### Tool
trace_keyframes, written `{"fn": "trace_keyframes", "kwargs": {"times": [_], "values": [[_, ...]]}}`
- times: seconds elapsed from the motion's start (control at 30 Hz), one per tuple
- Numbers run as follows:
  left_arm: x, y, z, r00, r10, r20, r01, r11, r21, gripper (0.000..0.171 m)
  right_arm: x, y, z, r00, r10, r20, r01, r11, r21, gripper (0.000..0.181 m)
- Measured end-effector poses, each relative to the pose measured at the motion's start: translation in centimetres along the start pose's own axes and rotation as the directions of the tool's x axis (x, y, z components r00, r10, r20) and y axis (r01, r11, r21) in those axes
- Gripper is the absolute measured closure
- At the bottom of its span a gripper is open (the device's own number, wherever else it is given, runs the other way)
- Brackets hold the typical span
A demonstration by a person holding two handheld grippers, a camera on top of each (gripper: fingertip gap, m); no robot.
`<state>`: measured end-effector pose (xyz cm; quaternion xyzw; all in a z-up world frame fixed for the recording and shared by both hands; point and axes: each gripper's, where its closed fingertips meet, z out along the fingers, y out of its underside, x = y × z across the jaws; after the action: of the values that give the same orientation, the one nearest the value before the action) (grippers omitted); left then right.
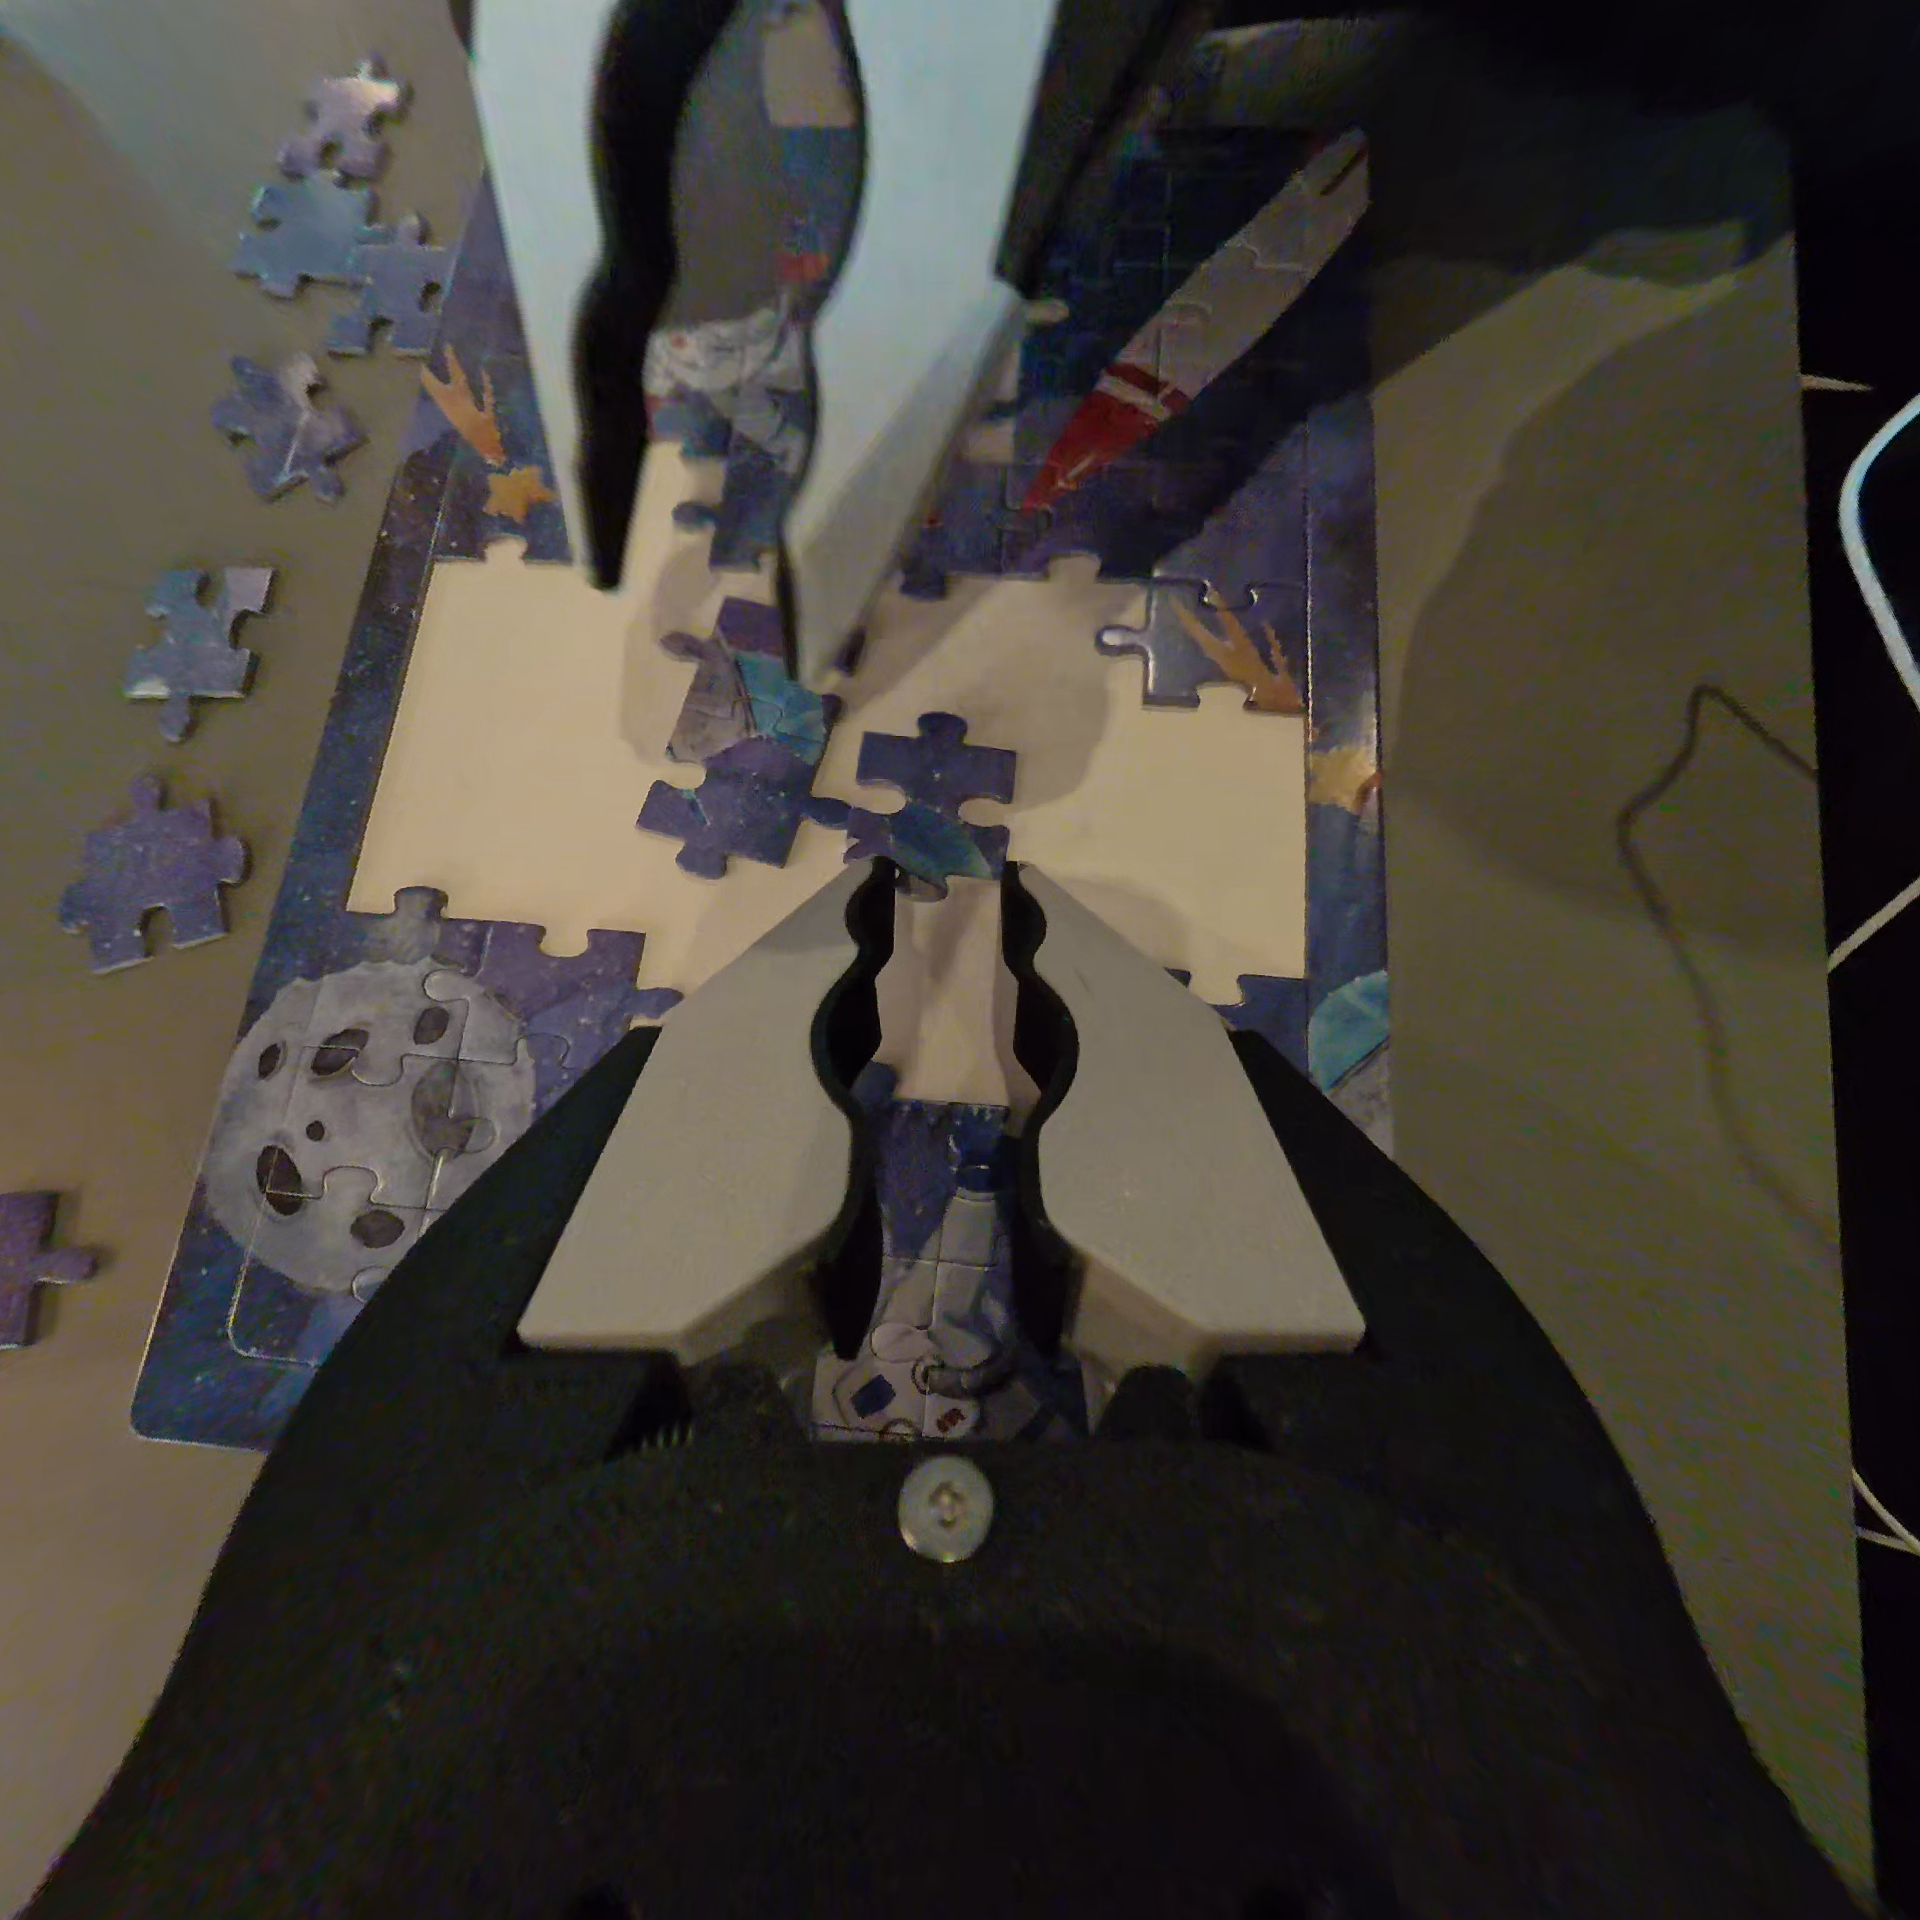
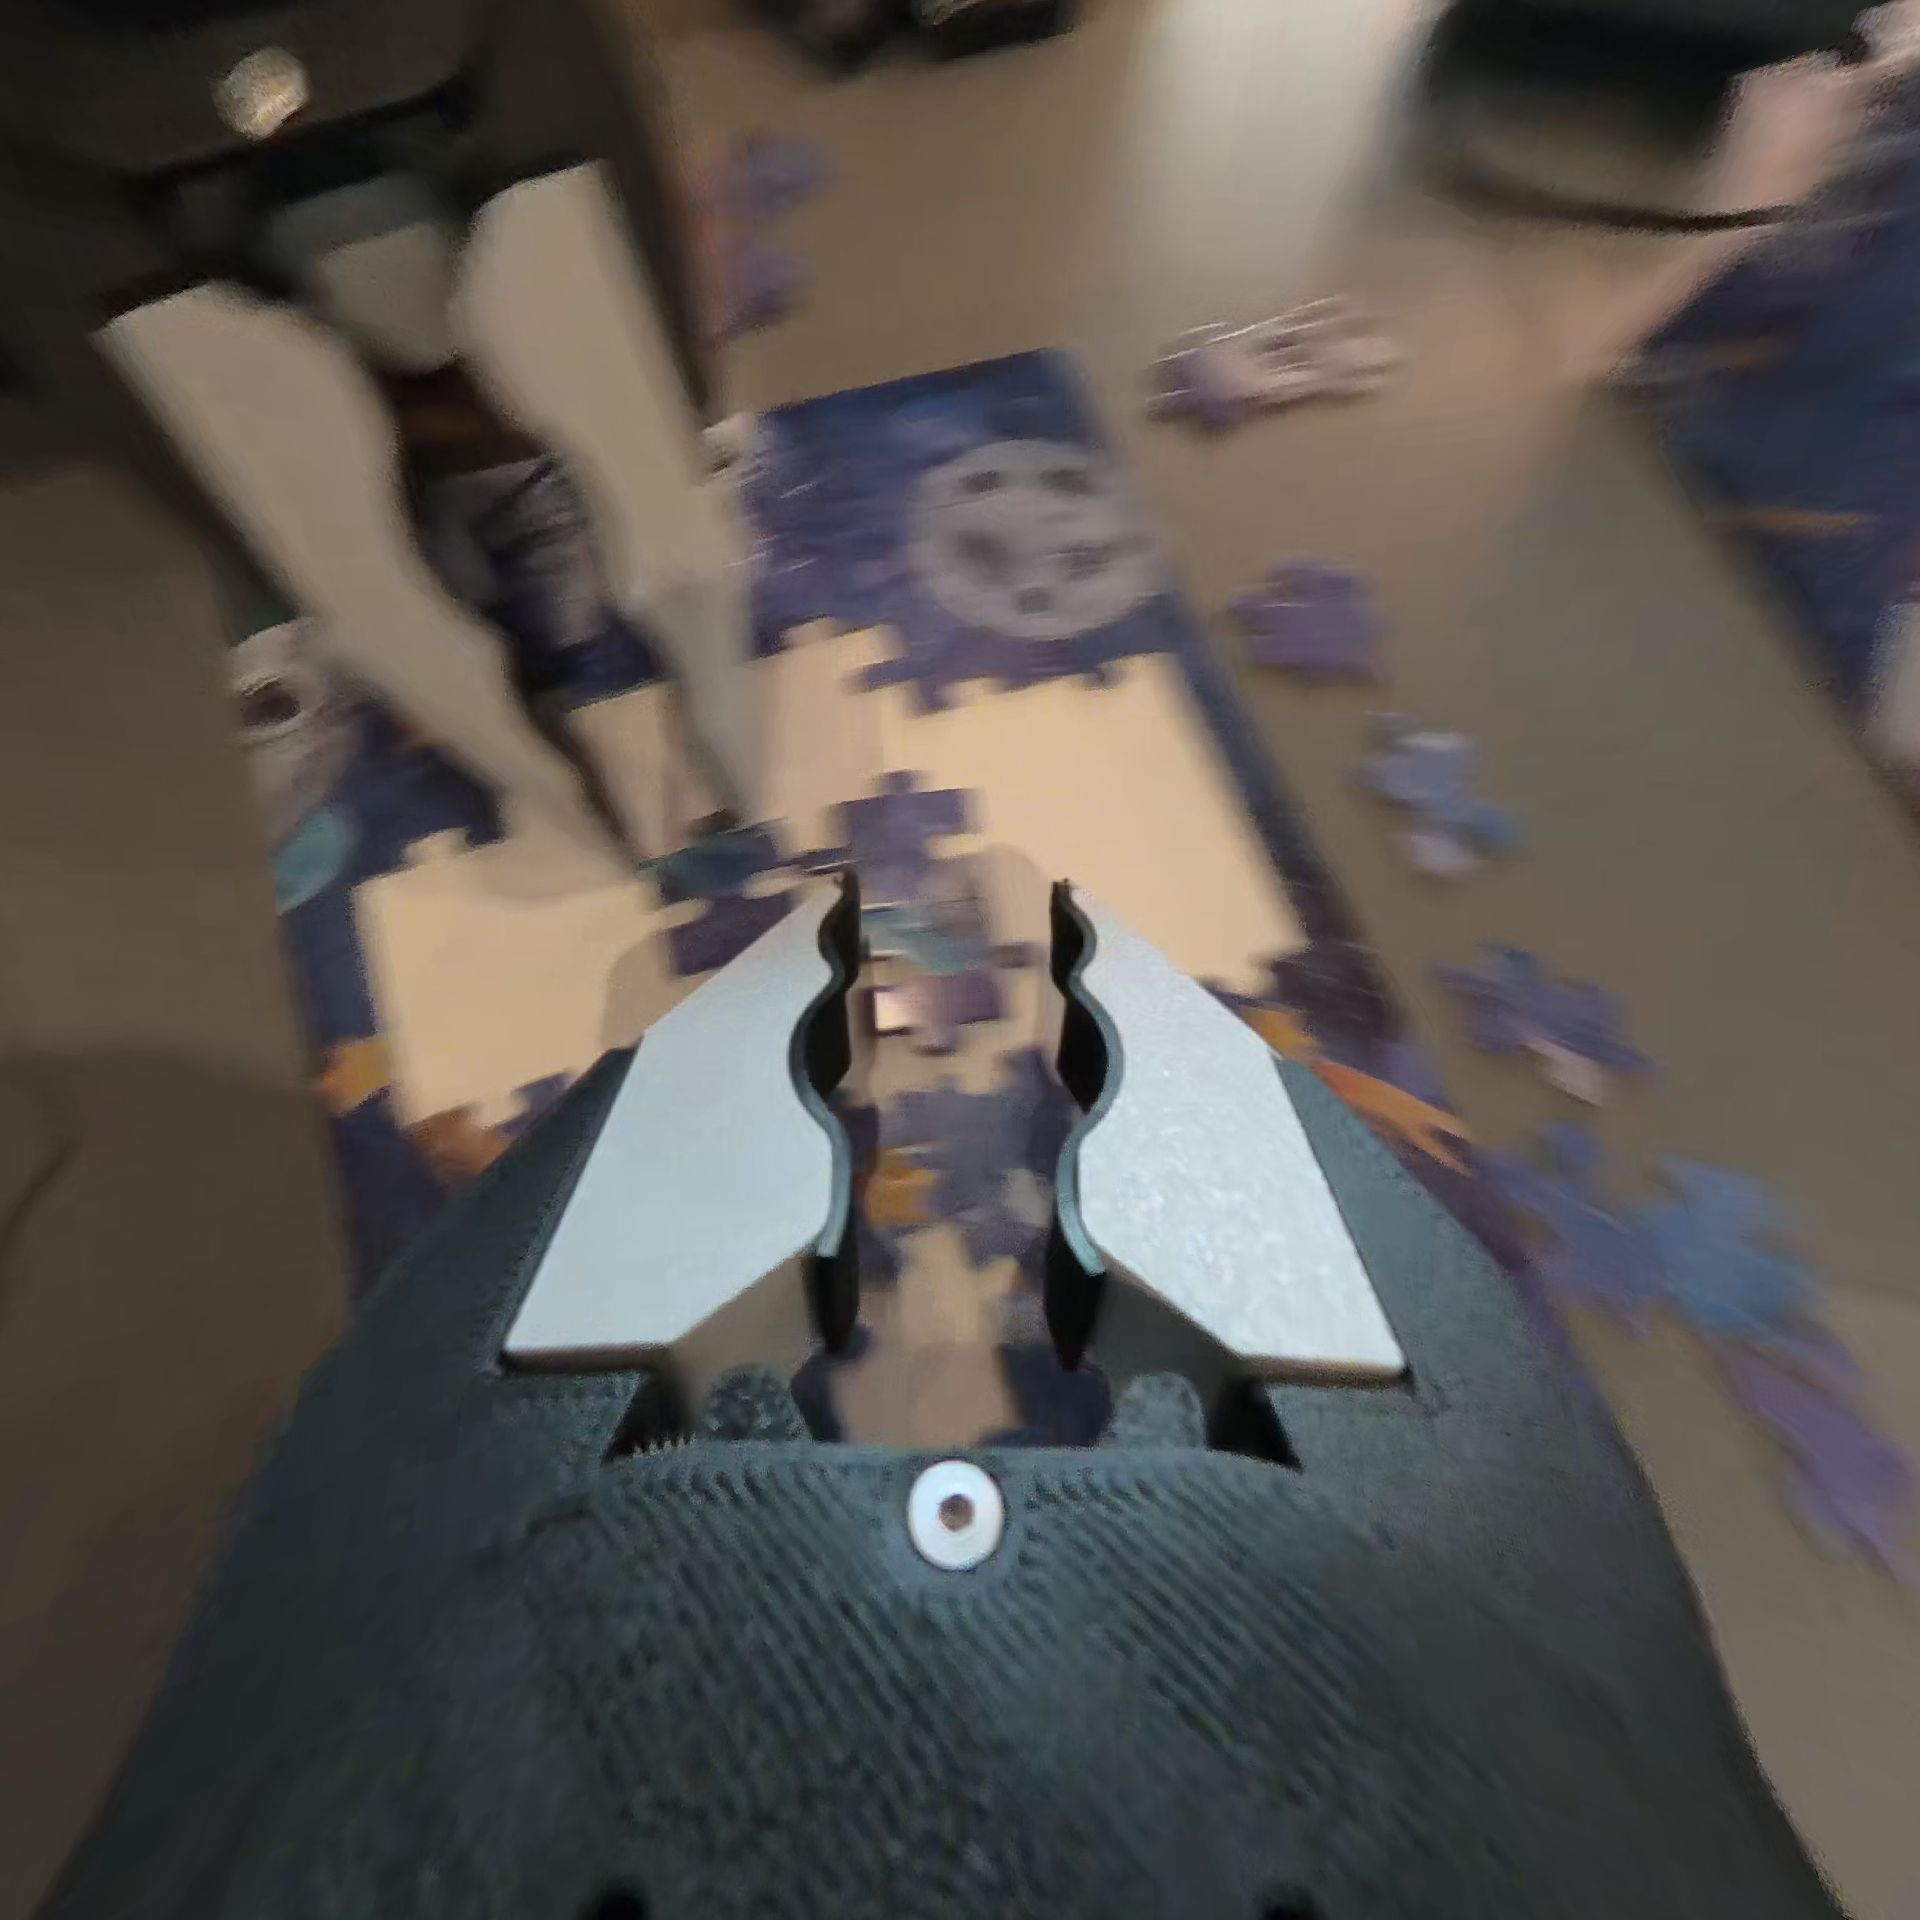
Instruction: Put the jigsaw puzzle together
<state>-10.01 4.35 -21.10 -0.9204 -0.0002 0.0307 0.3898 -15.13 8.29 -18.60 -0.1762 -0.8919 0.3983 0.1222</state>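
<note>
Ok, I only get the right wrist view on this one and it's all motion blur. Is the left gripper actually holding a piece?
Observer: Not clearly. In the left wrist view, the left gripper has its jaws apart, with its tips at a piece with a teal patch lying flat in the tray.
Operator: Is that piece joined to anything?
Observer: It touches a small cluster of pieces in the tray's bare middle. I cannot tell whether they interlock.
Operator: And what's behind my gripper?
Observer: A finished rocket section fills that end of the puzzle. The right gripper itself is open and empty.
</note>
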Motion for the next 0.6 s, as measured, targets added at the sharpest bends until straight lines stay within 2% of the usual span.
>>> {"fn": "trace_keyframes", "kwargs": {"times": [0.1, 0.2, 0.4, 0.6], "values": [[0.0, 0.0, 0.0, 1.000, 0.003, -0.001, -0.003, 1.000, 0.001, 0.153, 1.9, -0.2, -1.0, 0.995, 0.070, -0.065, -0.068, 0.997, 0.041, 0.151], [0.0, 0.0, 0.0, 1.000, 0.003, -0.001, -0.003, 1.000, 0.001, 0.153, 1.9, 0.1, -1.2, 0.991, 0.130, -0.022, -0.129, 0.991, 0.048, 0.151], [0.0, 0.0, 0.0, 1.000, 0.001, -0.001, -0.001, 1.000, 0.001, 0.153, 0.4, 0.7, -0.6, 0.986, 0.156, 0.064, -0.157, 0.988, 0.008, 0.149], [0.0, 0.0, -0.1, 1.000, -0.008, -0.005, 0.008, 1.000, 0.009, 0.151, 0.7, 0.4, -1.1, 0.976, 0.204, 0.079, -0.208, 0.977, 0.037, 0.149]]}}
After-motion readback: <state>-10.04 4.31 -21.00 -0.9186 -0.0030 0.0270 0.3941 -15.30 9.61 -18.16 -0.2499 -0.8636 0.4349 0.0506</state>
